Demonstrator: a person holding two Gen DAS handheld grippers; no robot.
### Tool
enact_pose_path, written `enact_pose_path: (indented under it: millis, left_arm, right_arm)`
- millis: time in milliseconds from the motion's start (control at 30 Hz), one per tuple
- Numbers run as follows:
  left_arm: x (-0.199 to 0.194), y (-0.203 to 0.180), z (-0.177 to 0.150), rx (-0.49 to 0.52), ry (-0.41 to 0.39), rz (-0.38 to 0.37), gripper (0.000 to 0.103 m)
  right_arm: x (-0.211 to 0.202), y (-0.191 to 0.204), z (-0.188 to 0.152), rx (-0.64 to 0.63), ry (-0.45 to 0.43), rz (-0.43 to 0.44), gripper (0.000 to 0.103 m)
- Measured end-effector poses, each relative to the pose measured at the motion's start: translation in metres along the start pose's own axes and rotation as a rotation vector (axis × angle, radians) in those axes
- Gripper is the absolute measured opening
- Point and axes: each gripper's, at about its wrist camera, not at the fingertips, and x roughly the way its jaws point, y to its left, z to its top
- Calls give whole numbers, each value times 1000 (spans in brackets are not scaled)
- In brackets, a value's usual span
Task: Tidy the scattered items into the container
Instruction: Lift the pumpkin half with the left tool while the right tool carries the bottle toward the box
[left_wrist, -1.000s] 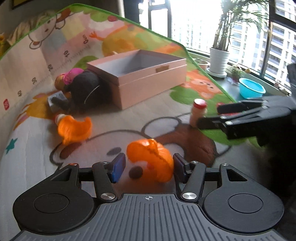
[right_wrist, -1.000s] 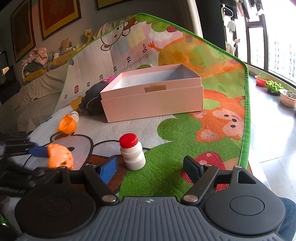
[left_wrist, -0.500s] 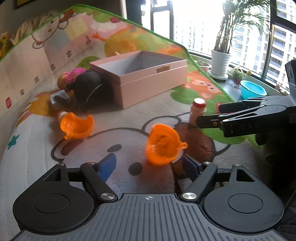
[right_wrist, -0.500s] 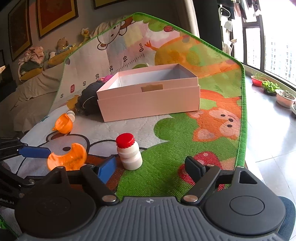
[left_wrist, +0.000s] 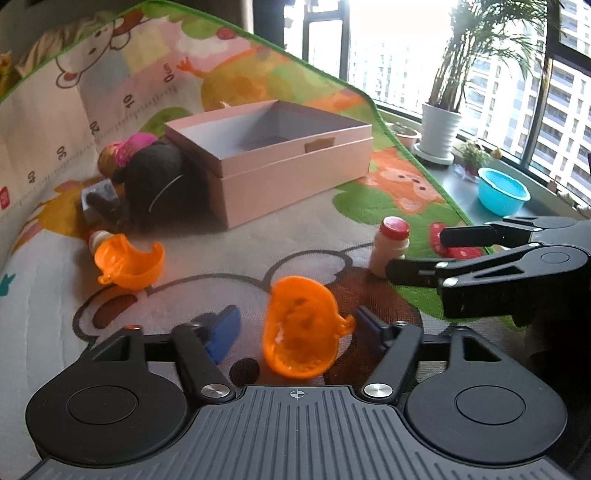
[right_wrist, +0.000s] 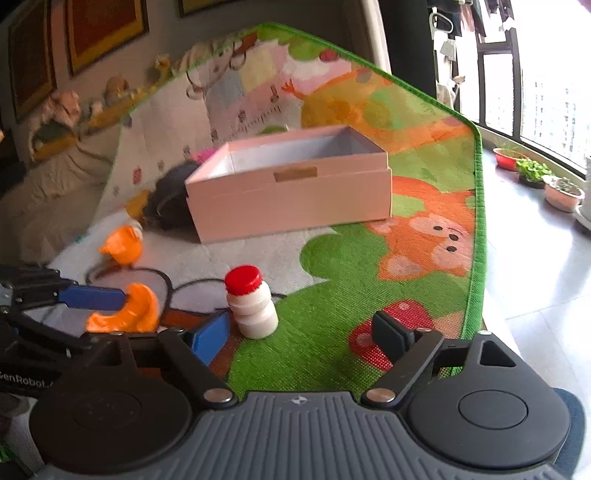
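The left tool (left_wrist: 293, 325) is standing spread, an orange plastic shell half (left_wrist: 301, 328) lying between its fingers with its hollow side facing the camera; whether either pad is touching it cannot be told. A second orange shell half (left_wrist: 129, 260) is resting on the mat, hollow side up, well to the left. The right tool (right_wrist: 303, 332) is also standing spread, a small white bottle (right_wrist: 253, 304) with a red cap sitting upright just beside its blue left pad. The pink cardboard box (right_wrist: 291, 197), rectangular and open-topped, is sitting farther back on the woven cartoon play mat (right_wrist: 424, 236). A dark plush toy (left_wrist: 159, 184) is pressing against the box's left side.
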Motion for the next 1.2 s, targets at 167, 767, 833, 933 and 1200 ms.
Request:
enact_pose_path:
  millis: [167, 767, 833, 933, 1200]
  left_arm:
    - [-3, -4, -3, 40, 3, 23, 52]
    - [-3, -10, -3, 50, -6, 3, 61]
    - [0, -12, -2, 55, 3, 6, 67]
    - [2, -14, -2, 64, -8, 26, 66]
    - [-7, -4, -10, 52, -55, 52, 74]
  right_arm:
    - [3, 16, 6, -98, 17, 14, 90]
    - [5, 23, 16, -157, 26, 48, 28]
    - [2, 23, 15, -160, 19, 45, 27]
    - [-2, 23, 14, -166, 11, 41, 27]
    - [-3, 20, 6, -155, 2, 20, 44]
